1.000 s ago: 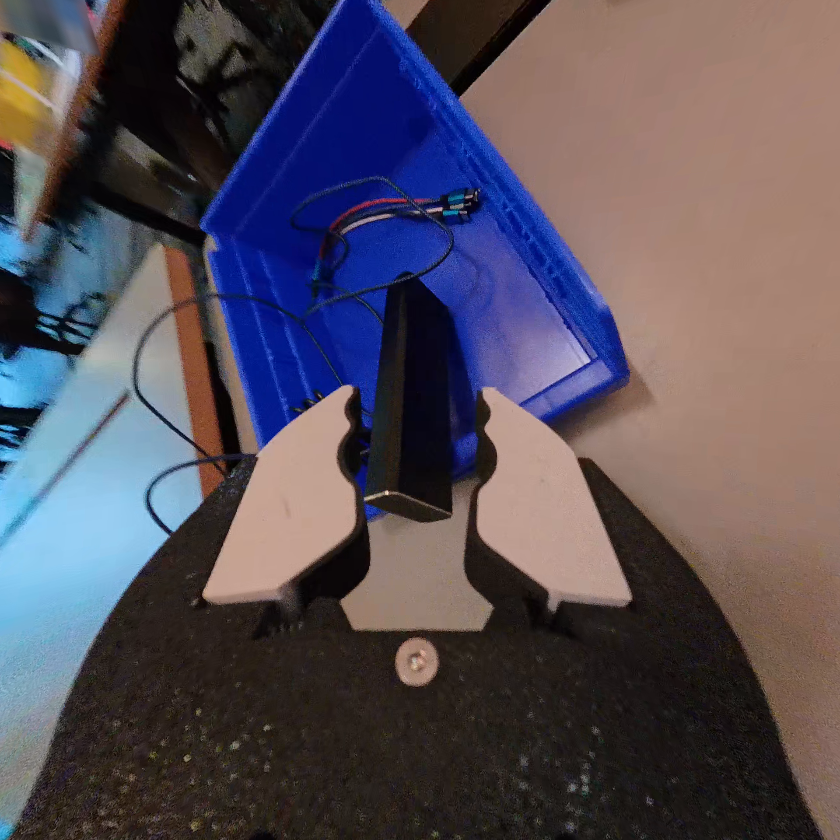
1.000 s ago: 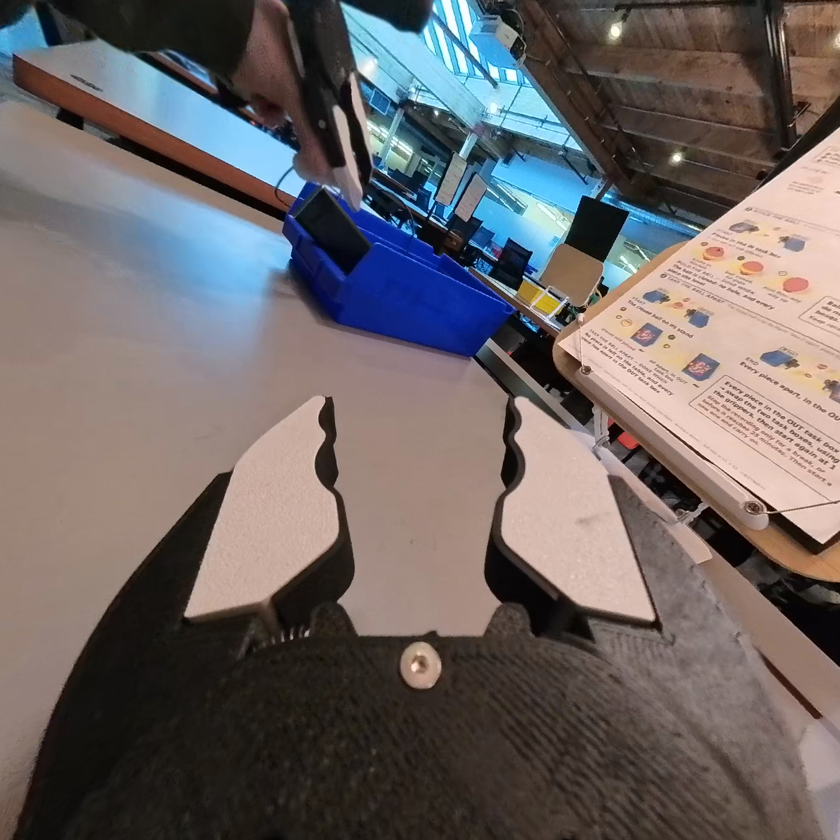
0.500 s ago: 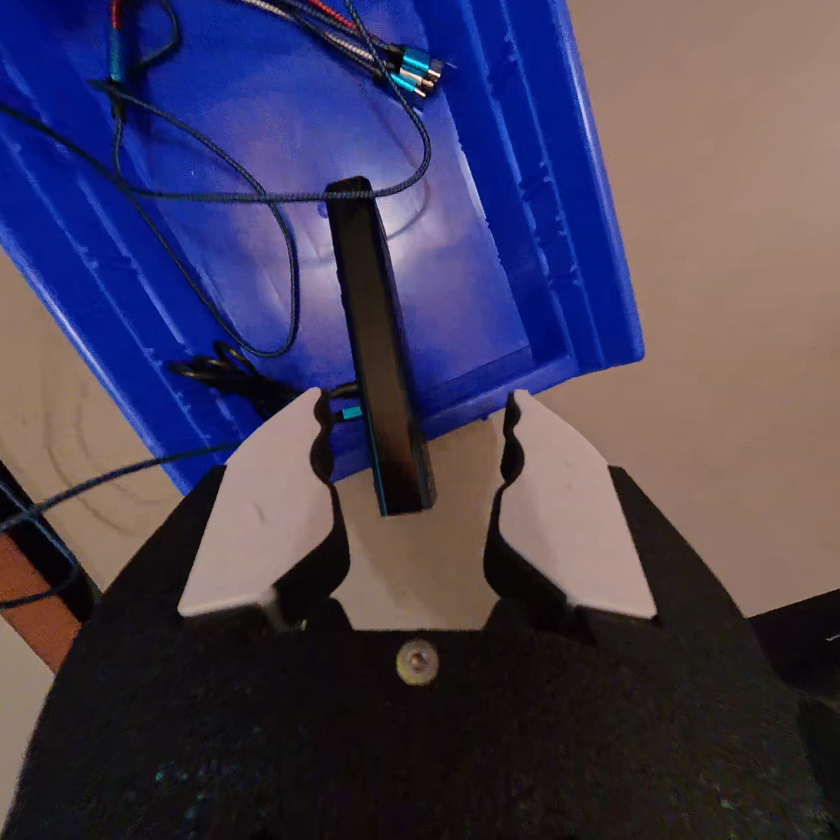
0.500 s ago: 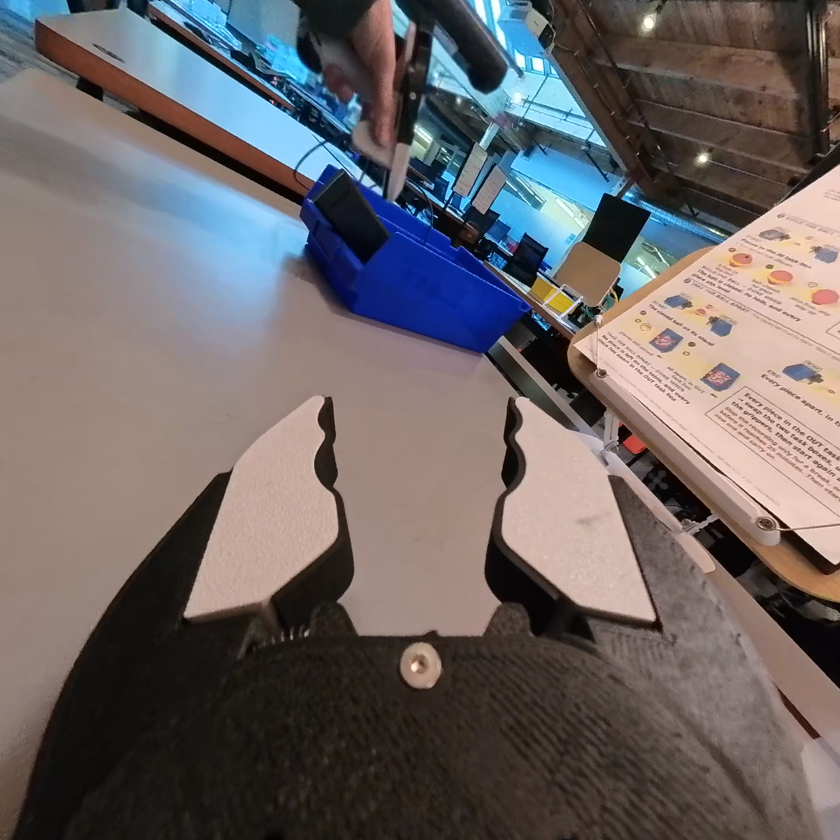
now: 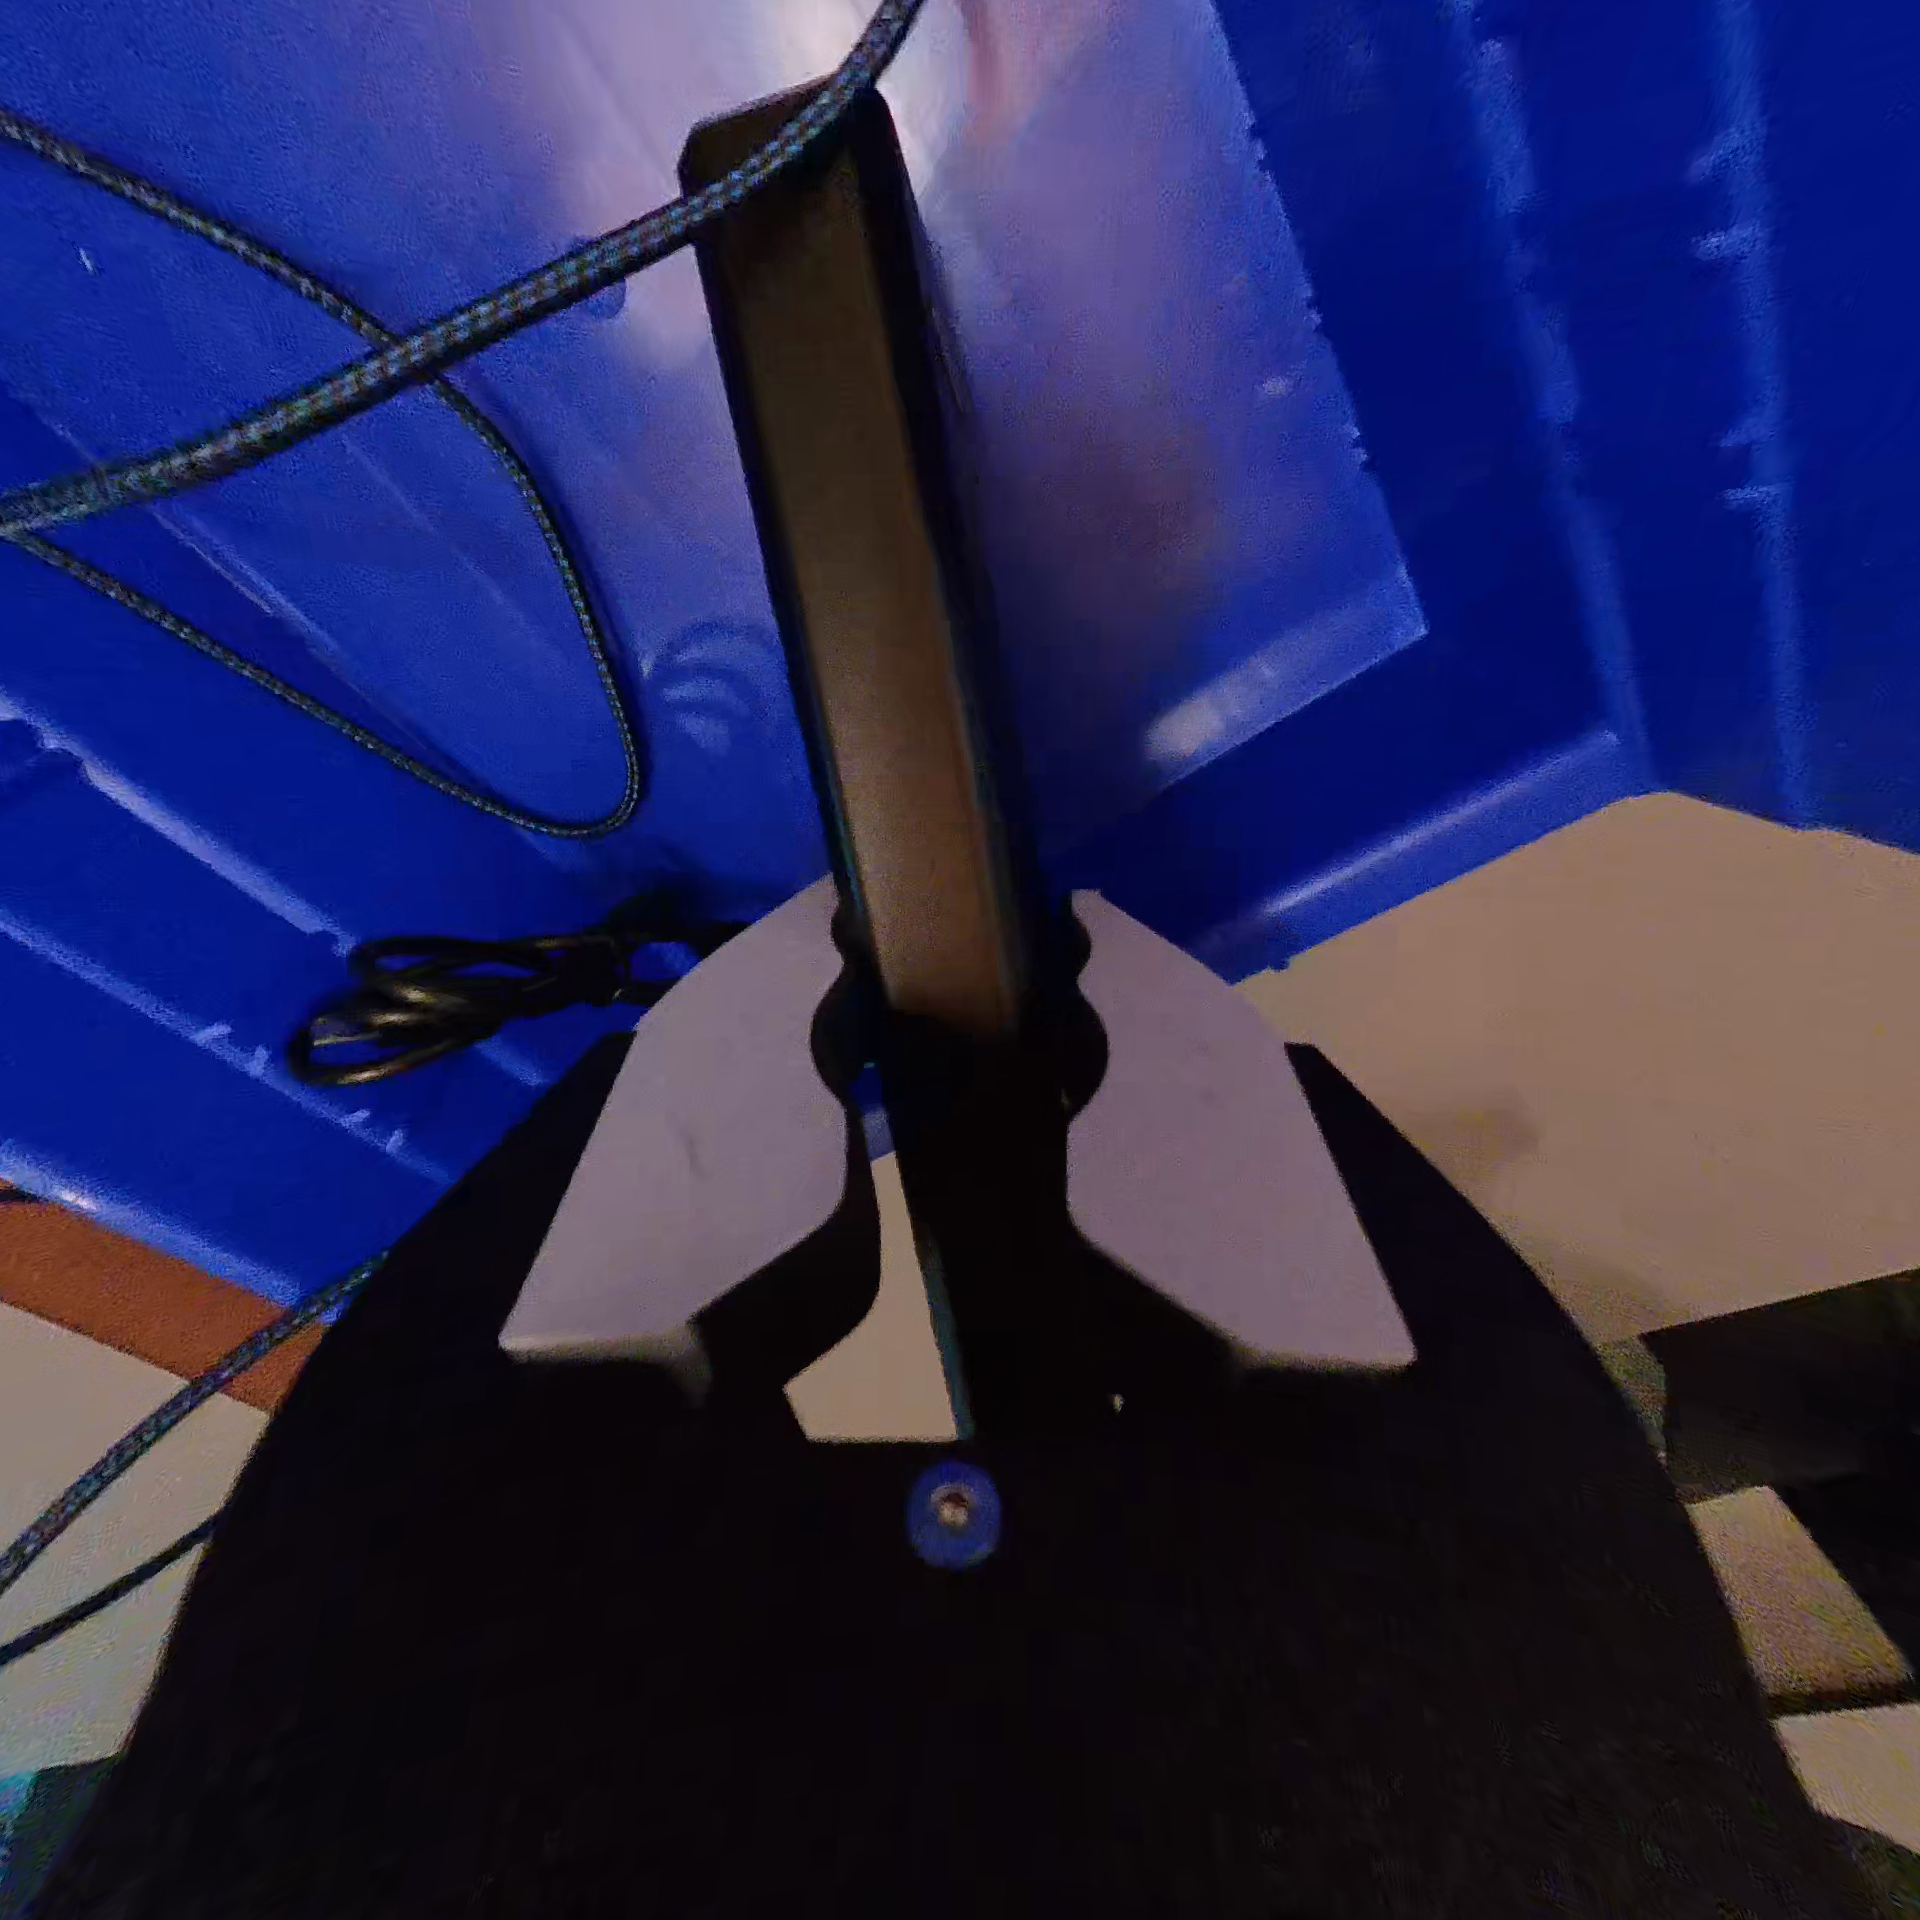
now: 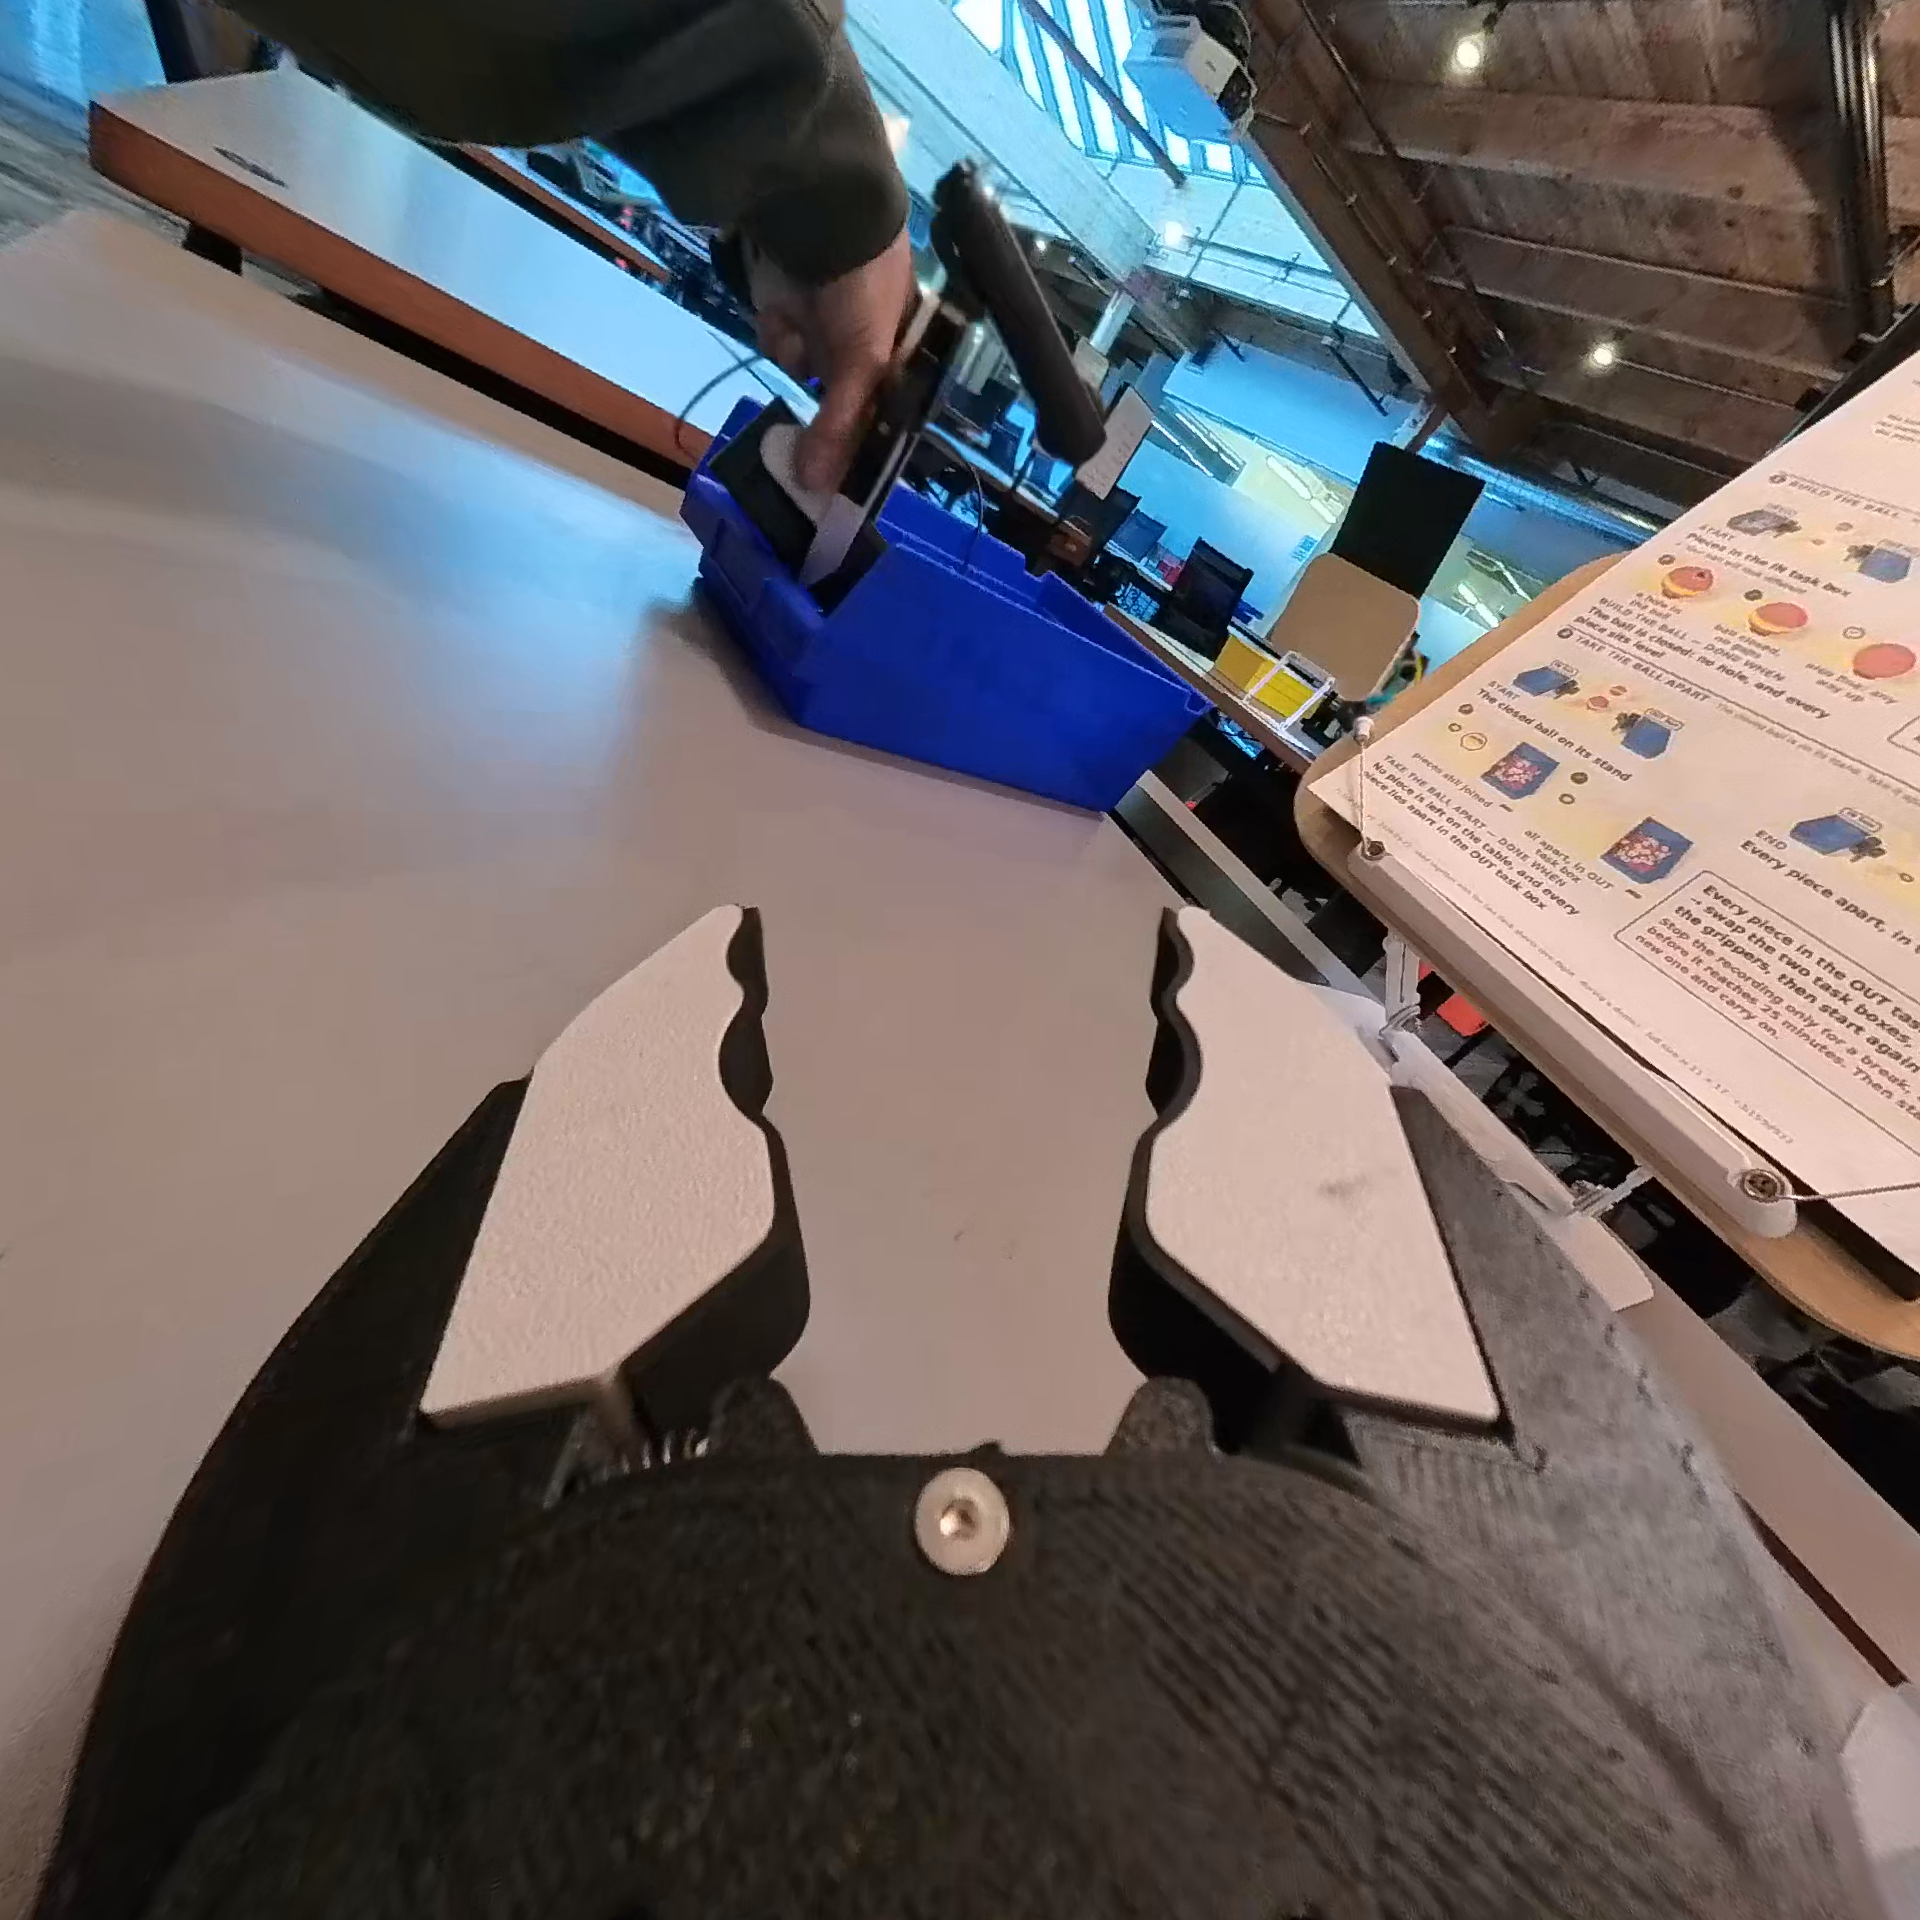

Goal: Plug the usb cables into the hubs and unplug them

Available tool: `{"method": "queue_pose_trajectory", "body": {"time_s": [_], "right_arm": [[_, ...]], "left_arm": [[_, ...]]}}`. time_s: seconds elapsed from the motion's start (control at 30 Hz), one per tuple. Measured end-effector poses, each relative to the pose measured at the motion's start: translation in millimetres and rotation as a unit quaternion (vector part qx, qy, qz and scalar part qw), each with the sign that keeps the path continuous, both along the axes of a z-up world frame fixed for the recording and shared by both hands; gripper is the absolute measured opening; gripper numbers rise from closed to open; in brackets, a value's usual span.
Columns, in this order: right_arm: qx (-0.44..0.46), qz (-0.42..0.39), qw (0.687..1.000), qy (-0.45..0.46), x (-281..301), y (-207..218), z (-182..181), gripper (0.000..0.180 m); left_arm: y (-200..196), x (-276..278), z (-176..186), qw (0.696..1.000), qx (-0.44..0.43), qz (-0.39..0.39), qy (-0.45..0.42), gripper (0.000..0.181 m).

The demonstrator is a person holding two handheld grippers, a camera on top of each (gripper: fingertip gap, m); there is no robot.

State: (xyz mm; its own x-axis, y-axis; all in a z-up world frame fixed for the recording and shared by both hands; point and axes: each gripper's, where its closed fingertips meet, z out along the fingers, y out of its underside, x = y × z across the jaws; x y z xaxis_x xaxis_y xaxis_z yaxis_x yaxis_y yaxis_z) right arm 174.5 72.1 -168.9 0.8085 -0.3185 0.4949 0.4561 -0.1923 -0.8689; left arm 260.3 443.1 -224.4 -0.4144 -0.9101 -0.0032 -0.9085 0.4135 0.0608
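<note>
A black USB hub [image 5: 873, 582] stands on end, leaning against the near wall of a blue bin [image 5: 1558, 416]. My left gripper [image 5: 951, 935] is shut on the hub's near end, a finger on each side. A braided cable [image 5: 312, 384] crosses the hub's far end and loops over the bin floor. A coiled black cable [image 5: 436, 997] lies by the bin wall to the left. In the right wrist view the bin [image 6: 966, 665] sits far across the table, with the left gripper [image 6: 842, 540] reaching into it. My right gripper [image 6: 961, 935] is open and empty above the table.
The grey table [image 6: 312, 727] stretches between my right gripper and the bin. A tilted board with a printed instruction sheet [image 6: 1662, 831] stands at the right. A person's hand [image 6: 842, 343] holds the left gripper. The table edge [image 6: 1226, 862] runs past the bin on the right. Tip to tip, the grippers are about 40 cm apart.
My left gripper has moved down into the bin and closed on the hub, which stood free between its open fingers before. My right gripper stays open and has barely moved.
</note>
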Motion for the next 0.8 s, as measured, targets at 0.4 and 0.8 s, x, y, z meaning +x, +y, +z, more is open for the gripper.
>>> {"method": "queue_pose_trajectory", "body": {"time_s": [0.4,0.8], "right_arm": [[0.065,-0.021,0.996,0.056,15.0,-14.6,14.9,0.075],[0.277,0.070,0.924,0.256,-12.7,-48.3,109.5,0.097]], "left_arm": [[-61.0,10.2,187.3,0.887,0.236,-0.199,-0.342,0.031],[-271.6,-74.1,266.2,0.610,0.339,-0.421,-0.580,0.031]]}}
